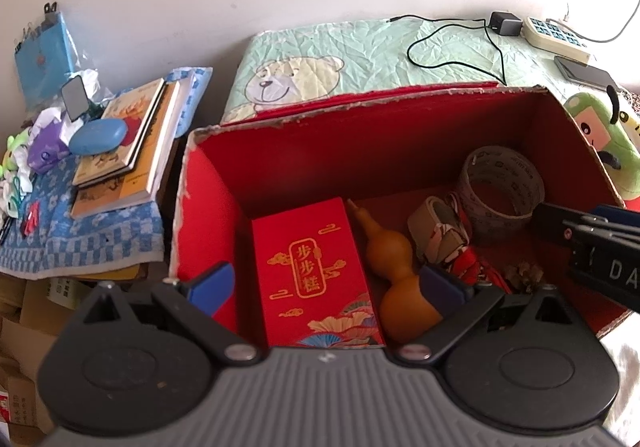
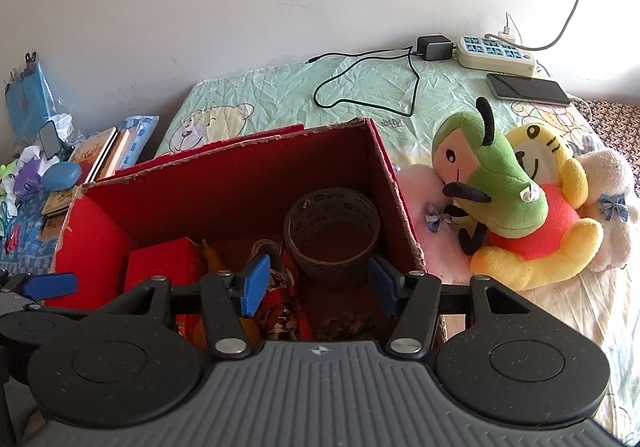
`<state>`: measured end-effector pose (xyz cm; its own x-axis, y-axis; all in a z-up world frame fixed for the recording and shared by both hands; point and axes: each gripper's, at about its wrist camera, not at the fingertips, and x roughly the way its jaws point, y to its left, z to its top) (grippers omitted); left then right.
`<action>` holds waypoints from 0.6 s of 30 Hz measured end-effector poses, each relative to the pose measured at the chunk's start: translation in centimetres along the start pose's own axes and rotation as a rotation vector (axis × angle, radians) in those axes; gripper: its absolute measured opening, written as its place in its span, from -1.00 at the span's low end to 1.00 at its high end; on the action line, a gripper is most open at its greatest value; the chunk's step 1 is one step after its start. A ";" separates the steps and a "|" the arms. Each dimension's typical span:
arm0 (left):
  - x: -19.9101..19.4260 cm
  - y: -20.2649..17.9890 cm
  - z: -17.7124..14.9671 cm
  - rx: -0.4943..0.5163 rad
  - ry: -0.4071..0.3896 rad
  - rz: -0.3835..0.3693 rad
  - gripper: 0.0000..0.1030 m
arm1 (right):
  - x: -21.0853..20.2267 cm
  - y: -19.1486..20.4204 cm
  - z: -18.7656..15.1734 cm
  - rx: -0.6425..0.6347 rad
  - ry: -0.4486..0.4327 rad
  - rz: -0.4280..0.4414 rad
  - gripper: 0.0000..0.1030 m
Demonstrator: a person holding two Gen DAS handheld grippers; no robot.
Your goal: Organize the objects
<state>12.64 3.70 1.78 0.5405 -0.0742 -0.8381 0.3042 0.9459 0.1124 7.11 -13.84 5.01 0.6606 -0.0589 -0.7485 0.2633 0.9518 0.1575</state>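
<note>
Left wrist view: my left claw hung with its blue pads spread apart and empty over the open red box, which sat on the bed. Inside it, a red gift packet lay flat against the left wall, a brown gourd rested just beside it, and a tape roll stood in the far right corner, with small red oddments between. Books and a blue case were stacked on a checked cloth to the left, apparently not yet sorted.

Right wrist view: my right claw was also apart and held nothing, poised above the box's near right side with the tape roll straight ahead between its pads. A green plush toy leaned on a yellow plush toy on the bed, outside the box's right wall. I judged both claws were placed to reach into the box next.
</note>
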 end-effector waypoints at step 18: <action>0.1 -0.8 -0.3 0.016 0.010 -0.053 0.93 | 0.4 -0.7 0.0 0.044 0.029 0.015 0.12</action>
<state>12.26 3.06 1.48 0.5154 -0.1210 -0.8484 0.3452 0.9354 0.0762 7.16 -14.56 4.64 0.6440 -0.0348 -0.7642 0.2846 0.9381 0.1972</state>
